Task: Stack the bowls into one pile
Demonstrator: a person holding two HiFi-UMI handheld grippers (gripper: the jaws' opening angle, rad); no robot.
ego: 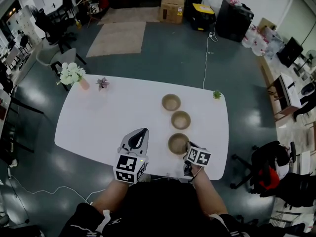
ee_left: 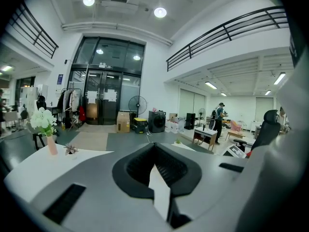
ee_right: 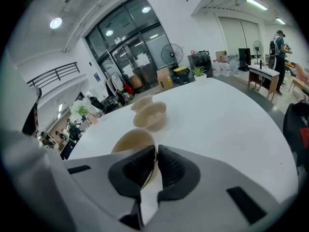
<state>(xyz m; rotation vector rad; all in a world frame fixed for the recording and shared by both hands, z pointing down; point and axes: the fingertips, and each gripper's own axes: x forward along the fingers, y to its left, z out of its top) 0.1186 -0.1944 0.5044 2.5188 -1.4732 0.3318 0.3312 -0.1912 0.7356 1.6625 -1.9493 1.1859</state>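
Observation:
Three tan bowls stand in a row on the white table (ego: 98,117): the far bowl (ego: 171,102), the middle bowl (ego: 180,119) and the near bowl (ego: 177,143). My right gripper (ego: 187,146) is at the near bowl's right rim, and in the right gripper view the right gripper (ee_right: 155,151) is shut on that rim, one pad inside the near bowl (ee_right: 128,141) and one outside. Beyond it sit the middle bowl (ee_right: 150,114) and the far bowl (ee_right: 141,102). My left gripper (ego: 144,131) hovers left of the near bowl, apart from it. It is shut and empty (ee_left: 154,146).
A vase of white flowers (ego: 71,74) and a small purple plant (ego: 102,83) stand at the table's far left. A small green plant (ego: 217,94) sits at the far right corner. An office chair (ego: 261,167) stands on the floor to the right.

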